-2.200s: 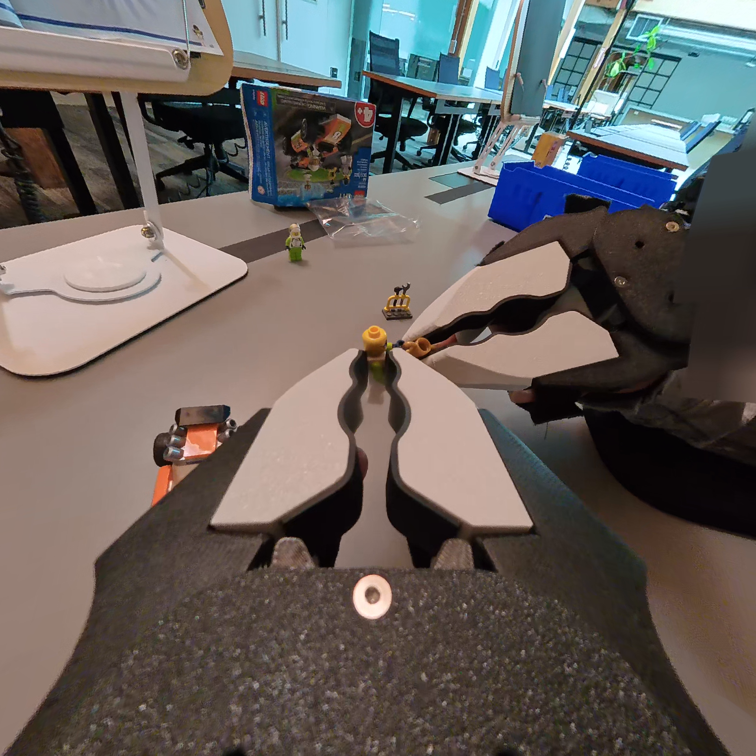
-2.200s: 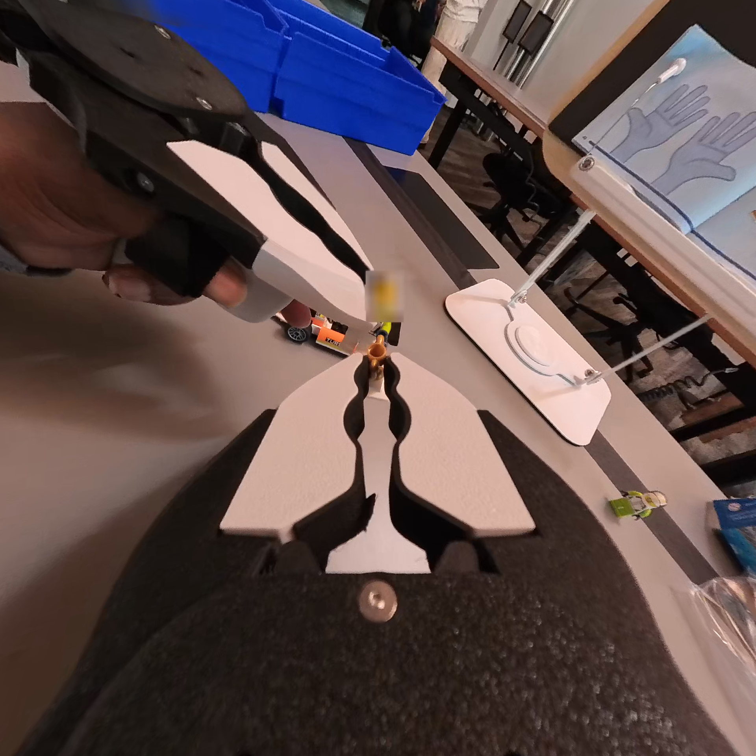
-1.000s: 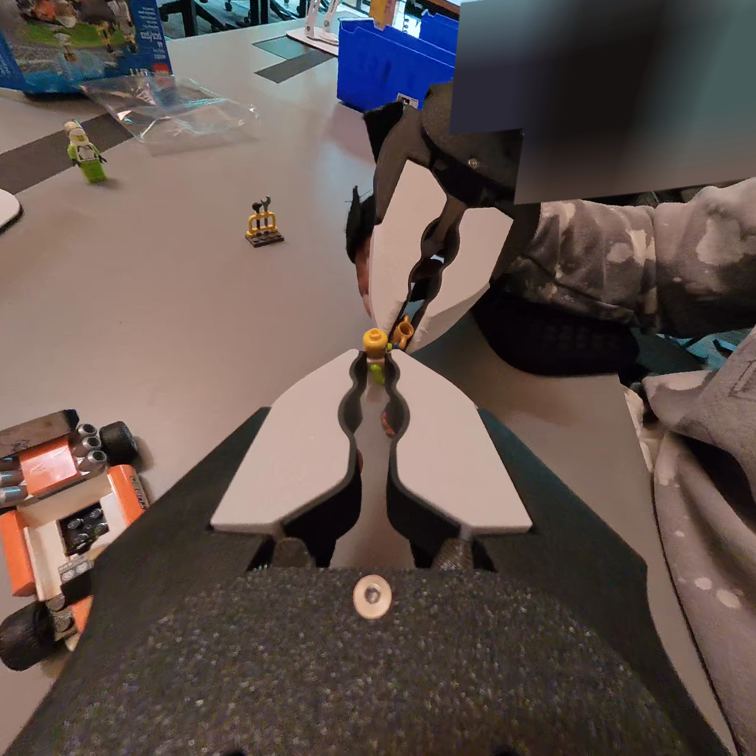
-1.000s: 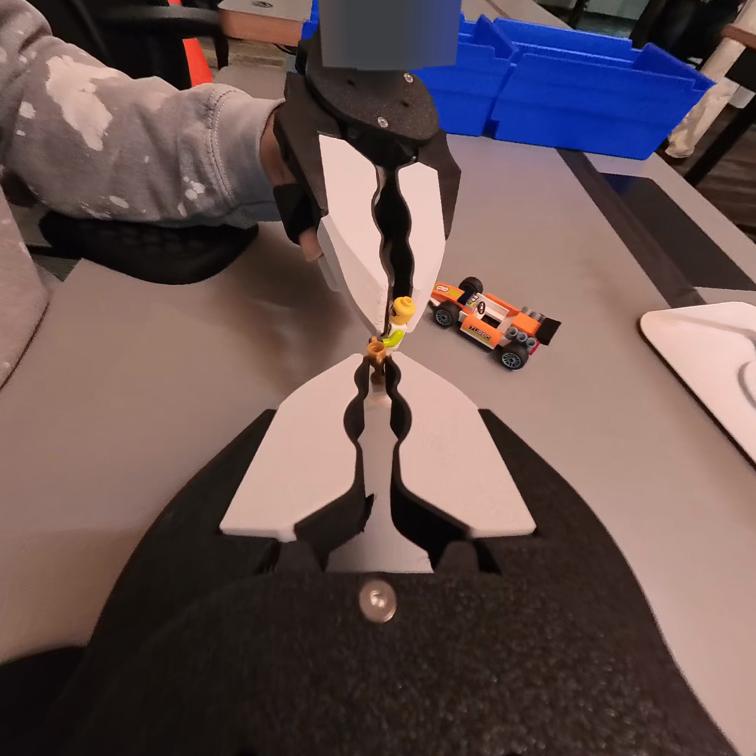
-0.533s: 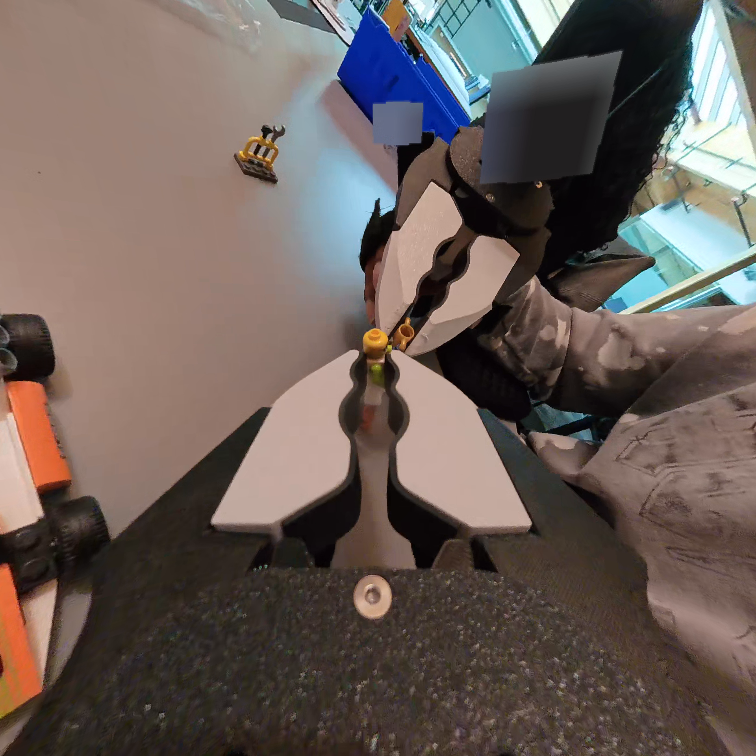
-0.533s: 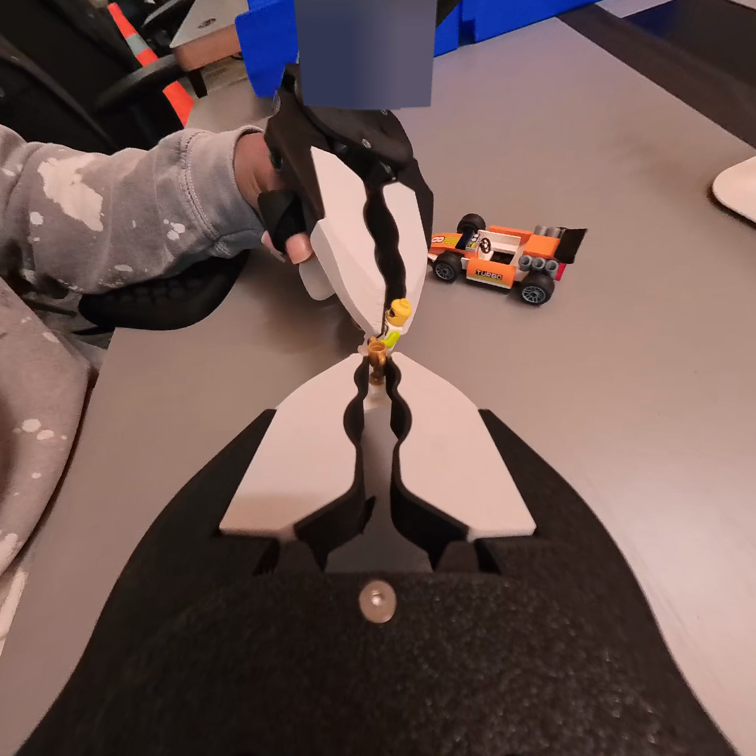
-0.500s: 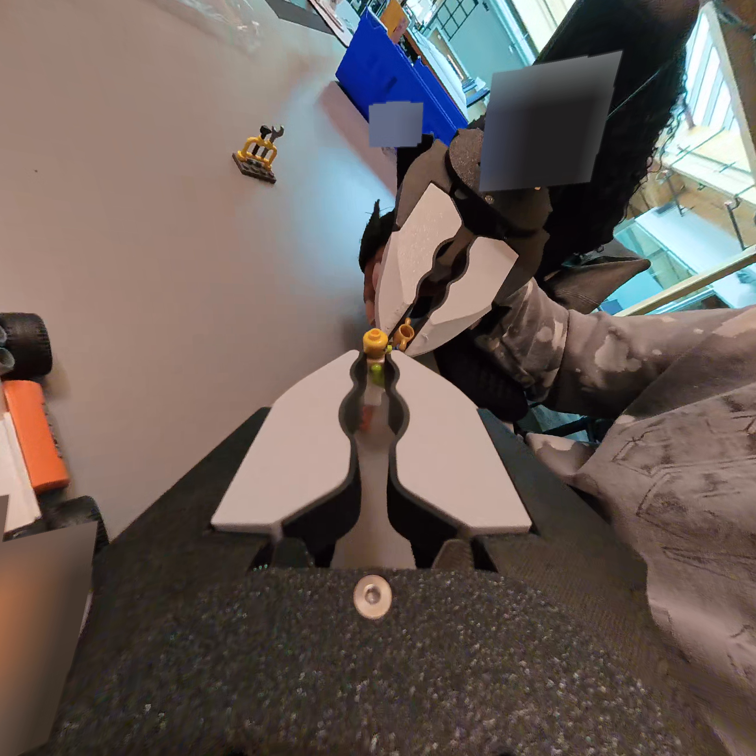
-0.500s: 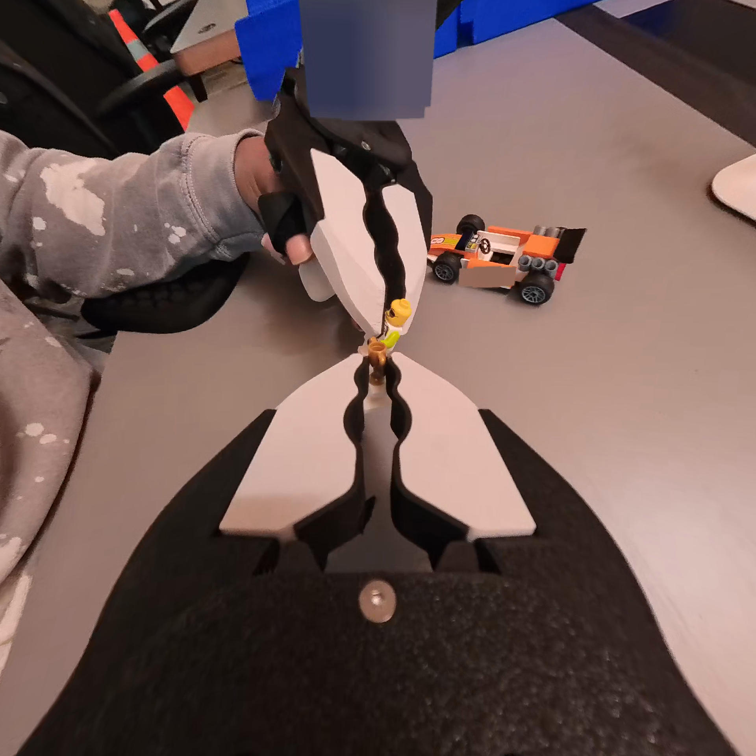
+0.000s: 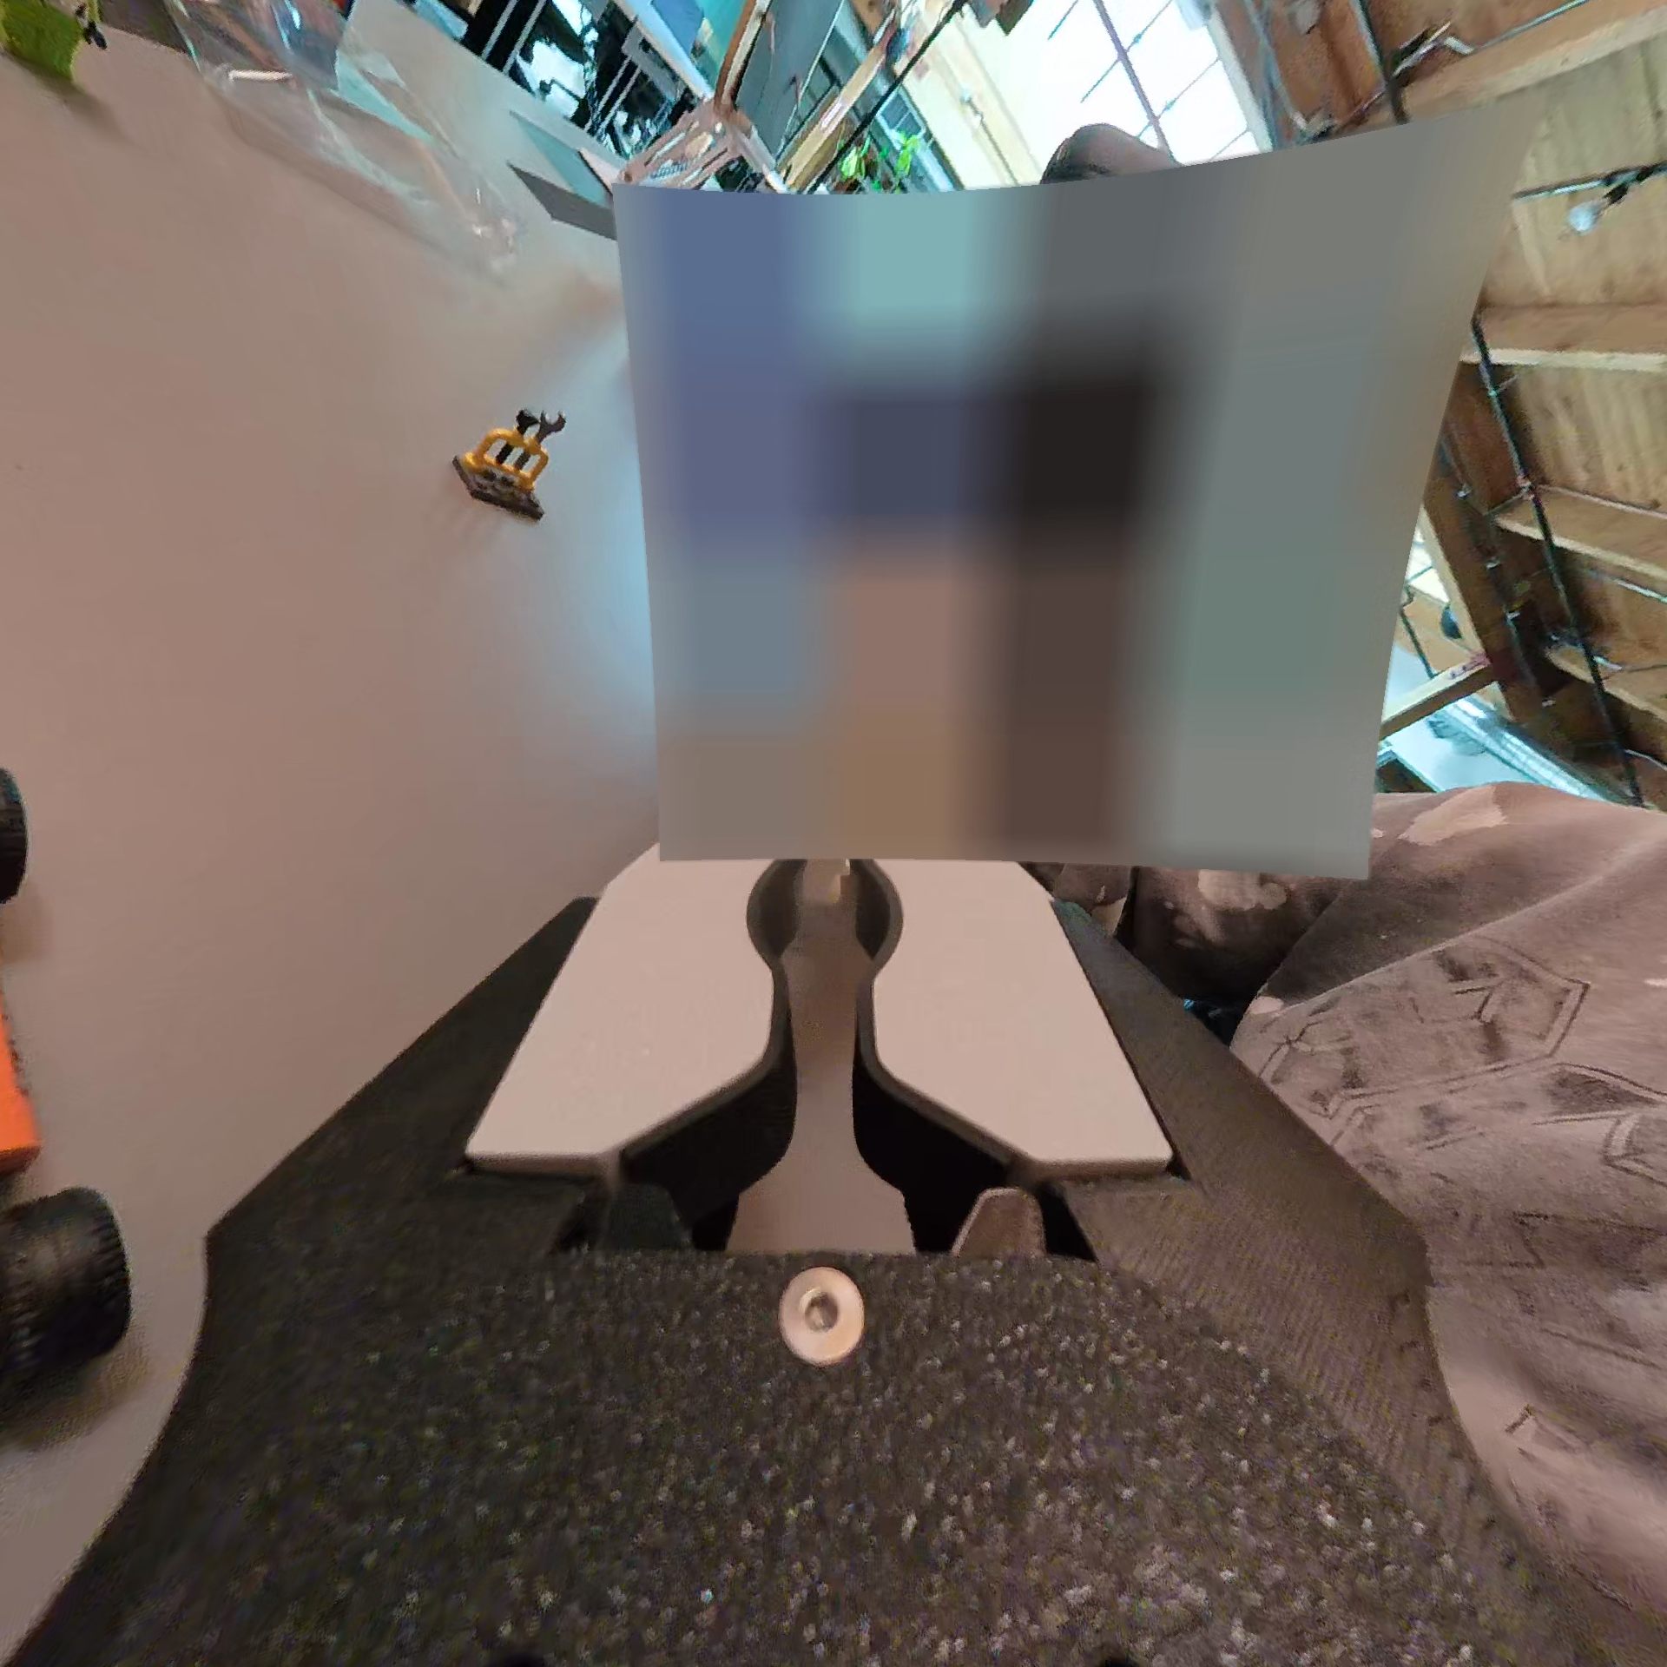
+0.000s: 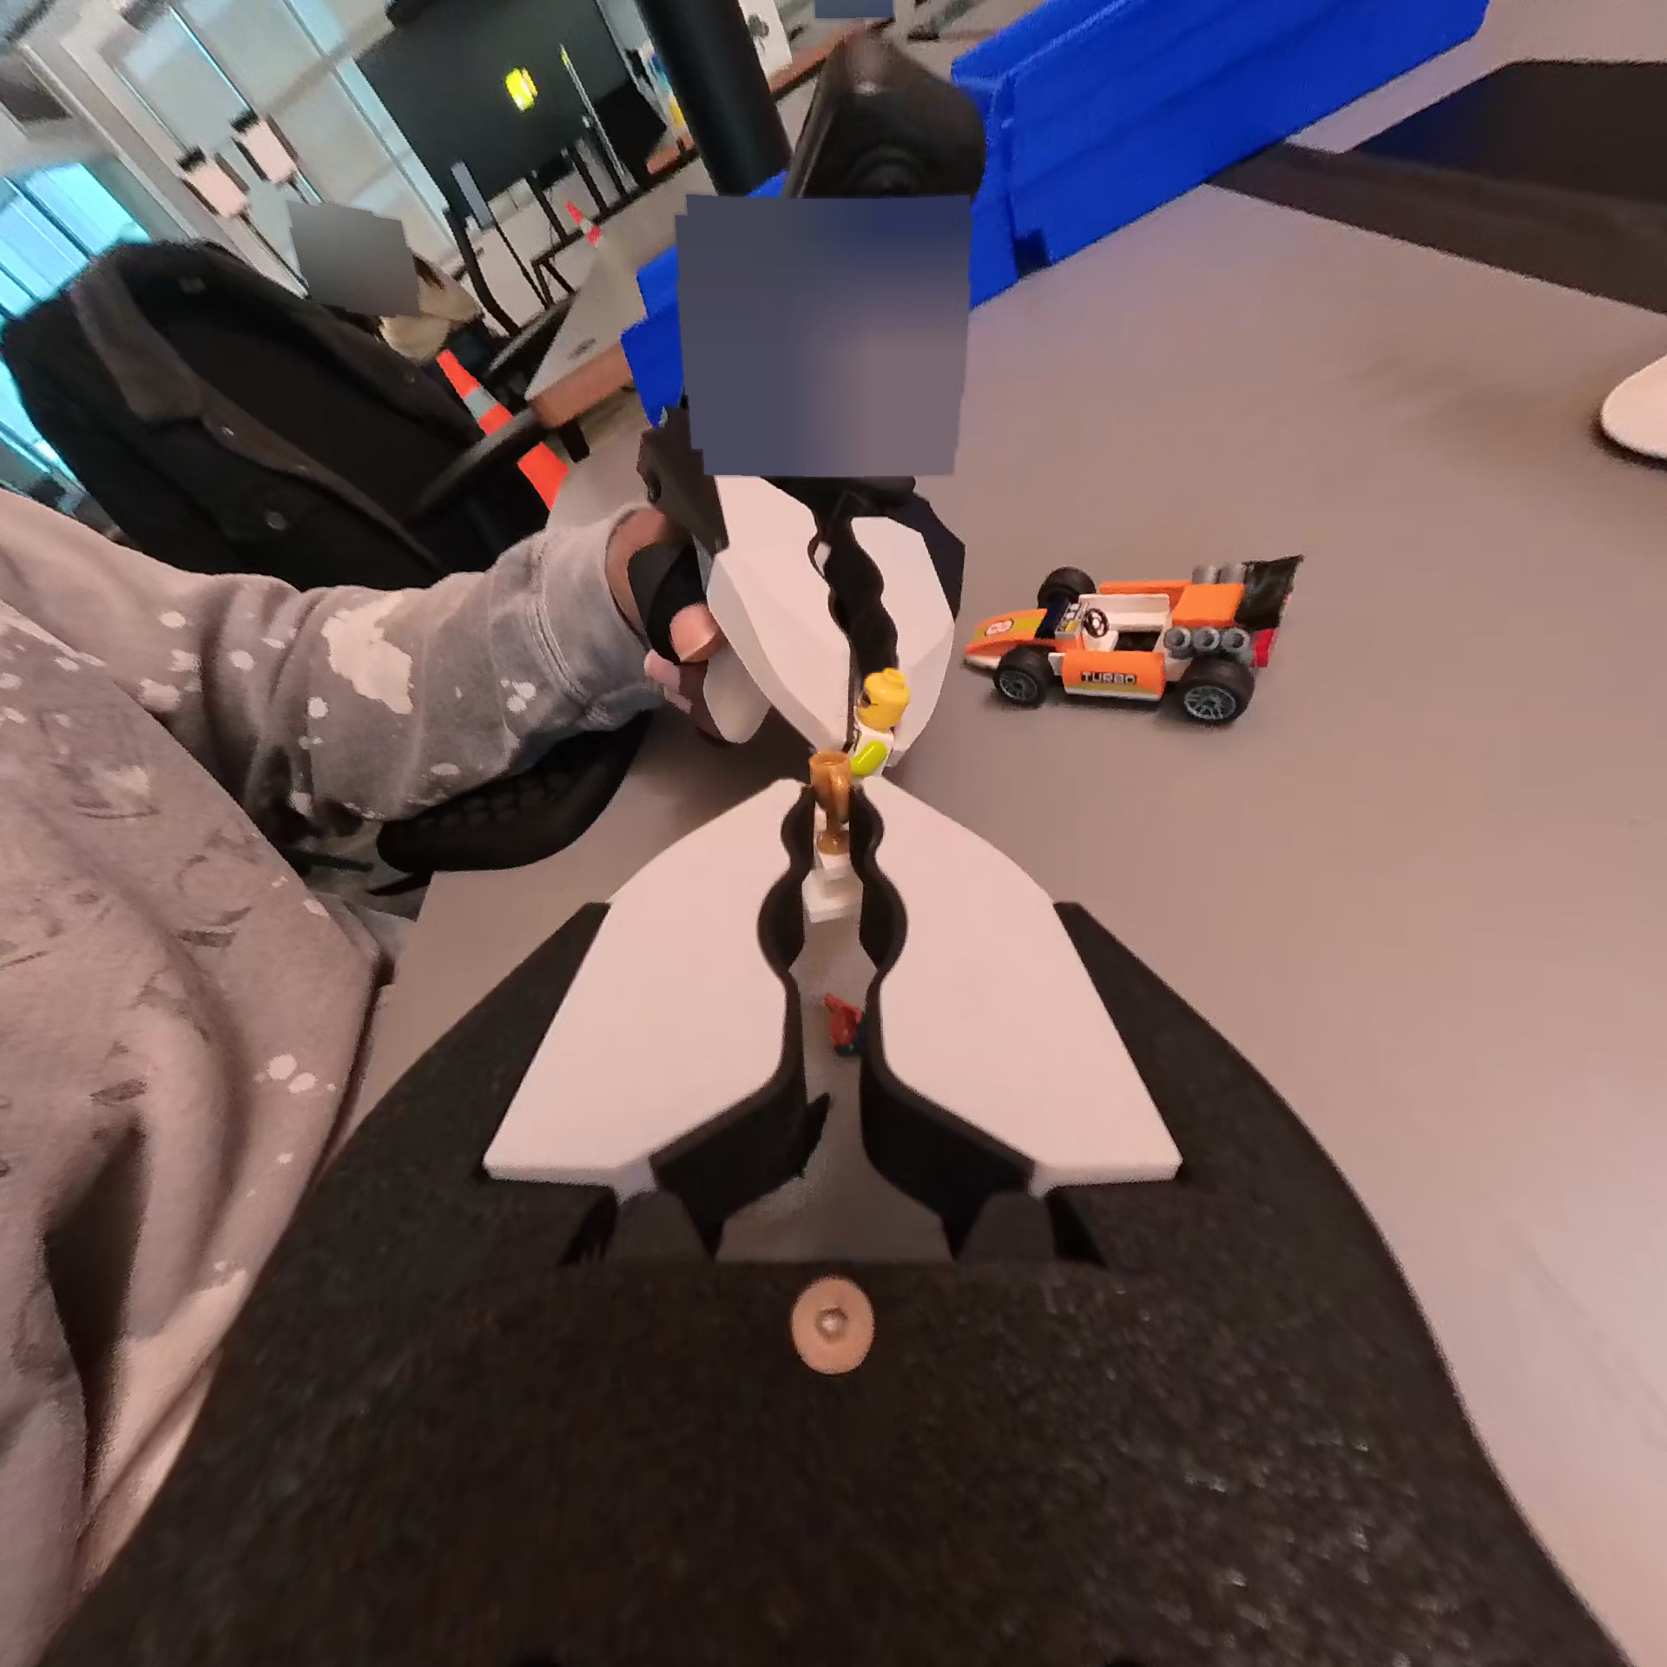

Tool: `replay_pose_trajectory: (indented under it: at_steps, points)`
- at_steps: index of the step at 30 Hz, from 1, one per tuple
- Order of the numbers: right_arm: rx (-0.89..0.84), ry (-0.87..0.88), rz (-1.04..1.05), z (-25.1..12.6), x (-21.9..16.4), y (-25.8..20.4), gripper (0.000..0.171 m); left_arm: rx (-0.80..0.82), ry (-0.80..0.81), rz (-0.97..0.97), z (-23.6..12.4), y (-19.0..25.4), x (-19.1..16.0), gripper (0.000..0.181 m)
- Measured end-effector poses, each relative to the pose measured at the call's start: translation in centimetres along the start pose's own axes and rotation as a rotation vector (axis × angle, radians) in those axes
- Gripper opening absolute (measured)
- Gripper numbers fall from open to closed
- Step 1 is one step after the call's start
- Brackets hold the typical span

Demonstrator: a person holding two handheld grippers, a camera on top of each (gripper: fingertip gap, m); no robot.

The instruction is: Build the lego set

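Observation:
In the right wrist view my left gripper (image 10: 868,722) comes down from above and is shut on a minifigure (image 10: 879,717) with a yellow head, white torso and lime arms. My right gripper (image 10: 830,798) is shut on a gold trophy (image 10: 831,794) on a white base. The trophy's cup sits right against the figure's lime arm; I cannot tell whether they are joined. In the left wrist view a blurred patch hides the fingertips, the figure and the other gripper; only the rear of the fingers (image 9: 686,992) shows.
An orange race car (image 10: 1128,645) stands on the grey table (image 10: 1353,812) to the right, also at the left edge of the left wrist view (image 9: 13,1100). A yellow tool rack (image 9: 505,465) stands farther off. Blue bins (image 10: 1173,108) are behind. A small red piece (image 10: 843,1024) lies below my right fingers. Left and right tips are no more than a few centimetres apart.
Both grippers have stayed tip to tip and tilted together, with the trophy kept at the figure's arm. Both grips are unchanged. The left wrist view now points higher.

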State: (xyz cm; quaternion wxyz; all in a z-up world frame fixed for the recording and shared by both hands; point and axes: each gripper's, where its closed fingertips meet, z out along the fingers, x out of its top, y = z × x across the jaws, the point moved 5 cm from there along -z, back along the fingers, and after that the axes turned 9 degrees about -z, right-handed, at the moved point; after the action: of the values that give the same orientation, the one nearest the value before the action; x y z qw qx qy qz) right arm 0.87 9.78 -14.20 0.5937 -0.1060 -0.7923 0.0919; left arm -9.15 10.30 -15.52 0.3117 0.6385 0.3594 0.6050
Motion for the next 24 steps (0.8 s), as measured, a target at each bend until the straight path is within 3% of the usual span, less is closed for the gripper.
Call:
replay_pose_trajectory:
  at_steps: [14, 16, 20, 24]
  points:
    - [0.005, 0.311, 0.029, -1.1, 2.8, -0.1, 0.006, -0.182, 0.297, -0.057, 0.3, 2.1, 2.0, 0.008]
    - [-0.011, 0.308, -0.01, -1.2, 2.9, -0.2, 0.007, -0.186, 0.302, -0.06, 0.2, 2.2, 2.0, 0.008]
    - [-0.065, 0.223, -0.118, -1.7, 2.7, -0.3, 0.025, -0.173, 0.317, -0.072, -0.5, 1.9, 2.4, 0.008]
    - [-0.095, 0.192, -0.145, -1.4, 2.3, -0.1, 0.023, -0.156, 0.323, -0.073, -1.0, 1.6, 2.6, 0.008]
